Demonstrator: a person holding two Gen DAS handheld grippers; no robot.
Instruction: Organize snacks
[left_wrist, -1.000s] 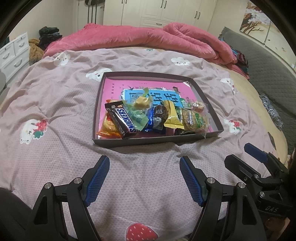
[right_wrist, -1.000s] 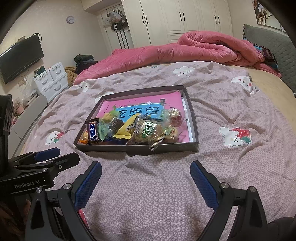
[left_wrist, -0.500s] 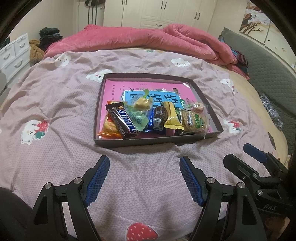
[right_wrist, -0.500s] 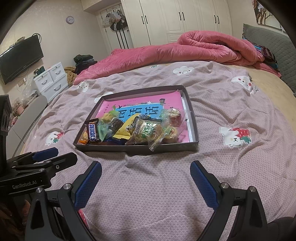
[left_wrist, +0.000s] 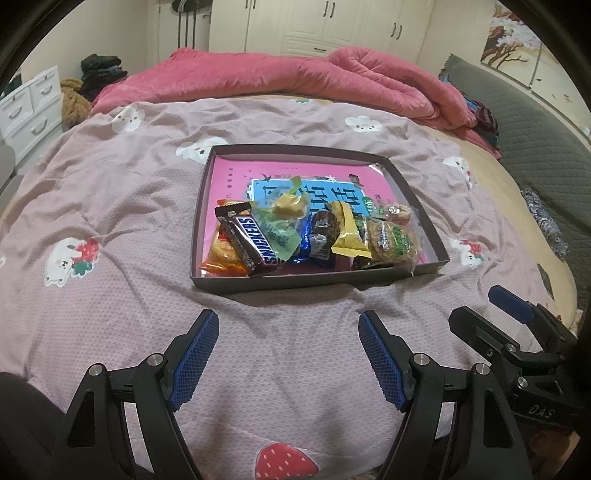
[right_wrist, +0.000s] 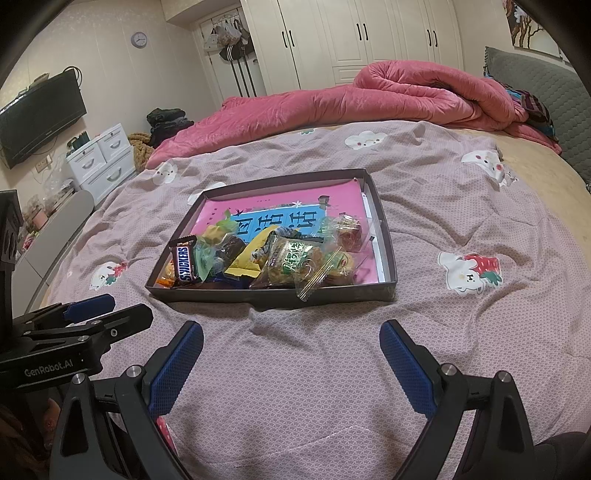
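Blue ribbed pads line the left gripper (left_wrist: 288, 326), whose 2 fingers are spread wide with nothing between them, hovering over a mauve bedsheet (left_wrist: 110, 192). In the left wrist view, a dark shallow tray (left_wrist: 317, 282) lies beyond the fingertips, centred between them; its snack pile (left_wrist: 314, 236) crowds the near wall, a Snickers bar (left_wrist: 251, 240) toward the left finger. Bare sheet separates fingers and tray.

In the right wrist view, the right gripper (right_wrist: 291, 338) is likewise spread and empty. The tray sits ahead, shifted toward its left finger, with open sheet right of it. A pink quilt (right_wrist: 388, 96) lies far beyond.
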